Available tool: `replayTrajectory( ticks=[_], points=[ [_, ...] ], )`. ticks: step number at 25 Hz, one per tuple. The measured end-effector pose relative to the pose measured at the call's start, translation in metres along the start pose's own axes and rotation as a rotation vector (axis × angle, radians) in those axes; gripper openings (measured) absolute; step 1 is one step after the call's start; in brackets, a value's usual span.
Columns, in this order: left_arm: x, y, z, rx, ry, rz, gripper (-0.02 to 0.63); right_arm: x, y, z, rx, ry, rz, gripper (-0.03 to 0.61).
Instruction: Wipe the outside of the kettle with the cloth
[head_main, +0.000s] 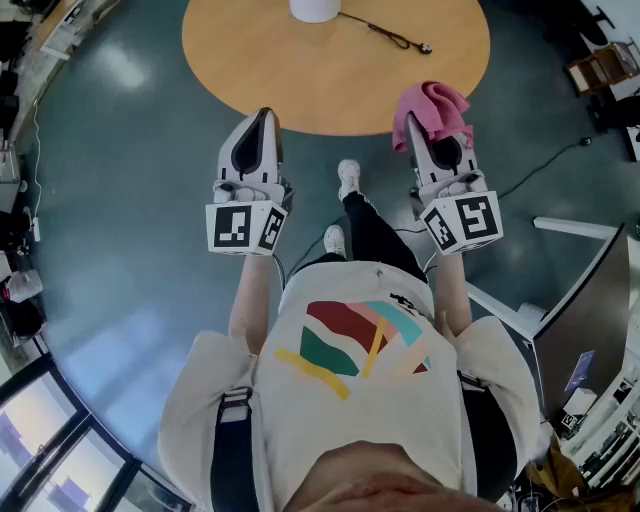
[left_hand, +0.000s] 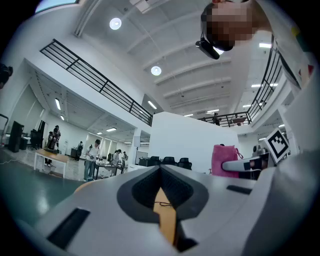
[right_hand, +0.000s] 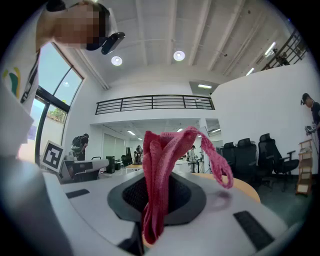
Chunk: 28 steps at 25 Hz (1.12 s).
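Place: open office-lab hall
Ceiling: high, with round lamps (right_hand: 179, 55)
Upper level: gallery railing (right_hand: 155, 102)
Furniture: office chairs (right_hand: 260, 150), desks (left_hand: 50, 159), round table (head_main: 330, 60)
People (left_hand: 91, 159): standing by desks
Floor (head_main: 130, 180): teal, glossy

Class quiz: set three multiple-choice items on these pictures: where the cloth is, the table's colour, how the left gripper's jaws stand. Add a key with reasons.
1. Where is the cloth?
A. on the table
B. in the right gripper
C. in the left gripper
2. What colour is the table?
A. white
B. light wood
C. black
3. How do the left gripper's jaws stand?
A. wide apart
B. shut on the cloth
C. shut, nothing between
Key: 1 B, the right gripper view shows its jaws clamped on it. 2 B, the head view shows tan wood. 3 C, the left gripper view shows them meeting, empty.
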<state>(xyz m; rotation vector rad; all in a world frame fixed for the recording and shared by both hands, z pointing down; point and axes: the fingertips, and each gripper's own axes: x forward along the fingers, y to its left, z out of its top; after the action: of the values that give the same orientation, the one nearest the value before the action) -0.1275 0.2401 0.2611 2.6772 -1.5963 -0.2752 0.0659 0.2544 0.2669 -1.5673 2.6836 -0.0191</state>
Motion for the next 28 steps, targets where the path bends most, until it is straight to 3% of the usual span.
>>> replayTrajectory(
  ticks=[4, 14, 18, 25, 28],
  points=[
    [0.038, 0.009, -0.005, 0.002, -0.018, 0.007, 0.043, 0.044, -0.018, 0.001, -0.079, -0.01, 0.045, 0.038],
    [0.202, 0.043, -0.016, 0.034, -0.037, 0.024, 0.043, 0.192, -0.125, 0.007, -0.213, -0.032, 0.103, 0.039],
    [0.244, 0.063, -0.023, 0.028, -0.035, 0.014, 0.043, 0.245, -0.137, -0.004, -0.373, -0.014, 0.125, 0.038],
    [0.29, 0.084, -0.047, -0.001, 0.003, 0.034, 0.043, 0.296, -0.147, -0.036, -0.472, 0.072, 0.15, 0.038],
    [0.3, 0.105, -0.041, -0.007, 0.012, 0.039, 0.043, 0.327, -0.139, -0.034, -0.594, 0.091, 0.16, 0.038]
  ],
)
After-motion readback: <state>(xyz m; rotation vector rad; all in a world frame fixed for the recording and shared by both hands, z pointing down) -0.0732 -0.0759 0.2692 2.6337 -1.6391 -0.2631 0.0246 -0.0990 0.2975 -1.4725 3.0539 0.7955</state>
